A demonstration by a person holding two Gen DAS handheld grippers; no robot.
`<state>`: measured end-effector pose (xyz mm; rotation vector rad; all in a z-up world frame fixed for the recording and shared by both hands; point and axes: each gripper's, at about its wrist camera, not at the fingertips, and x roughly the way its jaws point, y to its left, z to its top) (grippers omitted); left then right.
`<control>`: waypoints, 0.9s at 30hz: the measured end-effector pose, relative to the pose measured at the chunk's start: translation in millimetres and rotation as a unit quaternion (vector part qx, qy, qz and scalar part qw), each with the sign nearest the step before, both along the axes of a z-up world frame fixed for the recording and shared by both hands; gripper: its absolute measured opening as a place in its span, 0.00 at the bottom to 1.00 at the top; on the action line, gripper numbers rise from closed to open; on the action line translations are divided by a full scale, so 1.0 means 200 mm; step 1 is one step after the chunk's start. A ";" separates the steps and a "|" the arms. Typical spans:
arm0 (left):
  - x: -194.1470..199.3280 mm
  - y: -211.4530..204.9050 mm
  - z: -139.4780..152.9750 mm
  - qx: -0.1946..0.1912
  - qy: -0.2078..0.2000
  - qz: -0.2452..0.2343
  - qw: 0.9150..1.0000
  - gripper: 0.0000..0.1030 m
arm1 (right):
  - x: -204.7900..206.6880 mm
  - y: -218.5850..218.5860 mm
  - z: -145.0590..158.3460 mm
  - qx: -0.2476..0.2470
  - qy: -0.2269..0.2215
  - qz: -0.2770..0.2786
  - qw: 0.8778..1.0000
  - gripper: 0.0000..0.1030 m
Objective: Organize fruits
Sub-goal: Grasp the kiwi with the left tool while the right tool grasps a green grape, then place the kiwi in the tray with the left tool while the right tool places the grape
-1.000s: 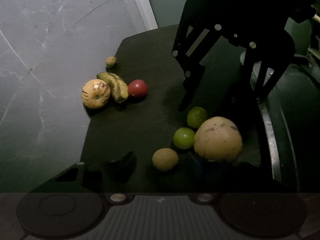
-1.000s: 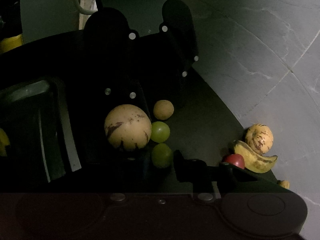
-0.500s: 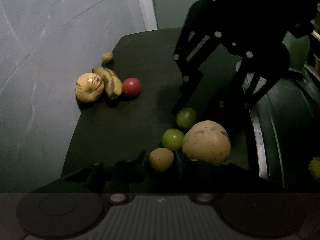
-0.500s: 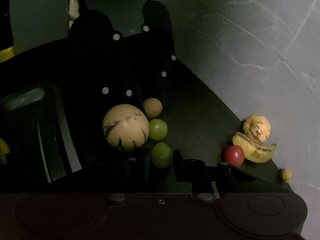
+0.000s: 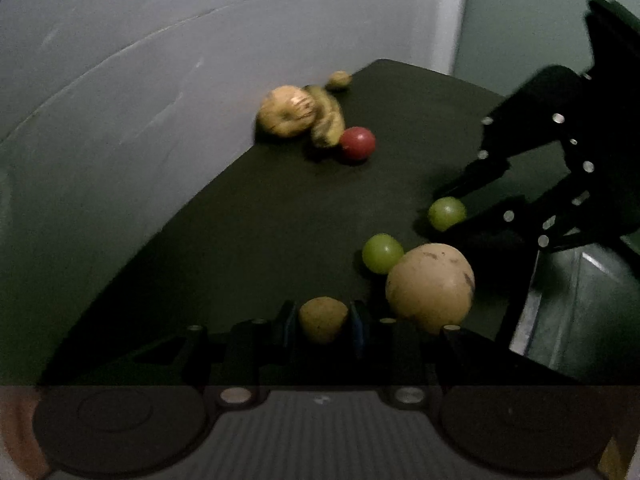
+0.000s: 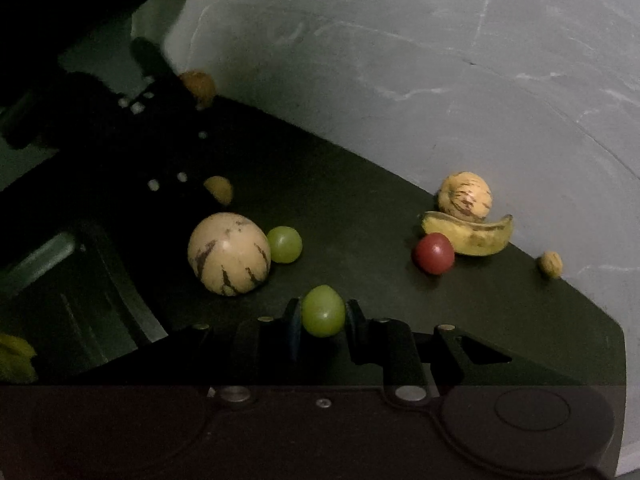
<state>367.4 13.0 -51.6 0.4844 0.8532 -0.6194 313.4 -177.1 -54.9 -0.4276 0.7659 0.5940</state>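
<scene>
Both grippers are closing in on small fruit on a dark table: the left gripper (image 5: 322,330) is bracketing a tan fruit (image 5: 323,319) between its pads, and the right gripper (image 6: 322,322) is doing the same with a green grape (image 6: 323,310). Whether either pair of pads is actually pressing its fruit cannot be told. Each fruit is lying dead ahead of its own fingers, so neither arm is needing to turn. A melon (image 5: 430,286) is sitting just right of the tan fruit, touching a second grape (image 5: 382,253). At the far edge, a banana (image 6: 468,233), a striped fruit (image 6: 464,196) and a red fruit (image 6: 434,253) are clustering by the grey wall (image 6: 400,60). A dark bin (image 5: 580,304) is waiting at right
</scene>
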 end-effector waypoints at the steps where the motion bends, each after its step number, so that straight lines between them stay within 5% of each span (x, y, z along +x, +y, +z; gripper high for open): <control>1: -0.02 0.01 0.01 -0.001 0.002 0.012 1.000 0.30 | -0.01 -0.01 0.01 0.006 -0.001 -0.004 1.000 0.23; 7: -0.15 0.03 0.11 -0.035 0.000 0.106 0.994 0.30 | -0.14 -0.03 0.08 0.038 -0.010 -0.016 0.999 0.23; 16: -0.51 -0.02 0.17 -0.098 0.006 0.266 0.959 0.30 | -0.45 -0.12 0.16 0.065 -0.014 -0.026 0.997 0.23; 27: -1.01 -0.17 0.12 -0.130 0.021 0.314 0.940 0.30 | -0.82 -0.26 0.18 0.073 -0.003 -0.060 0.996 0.23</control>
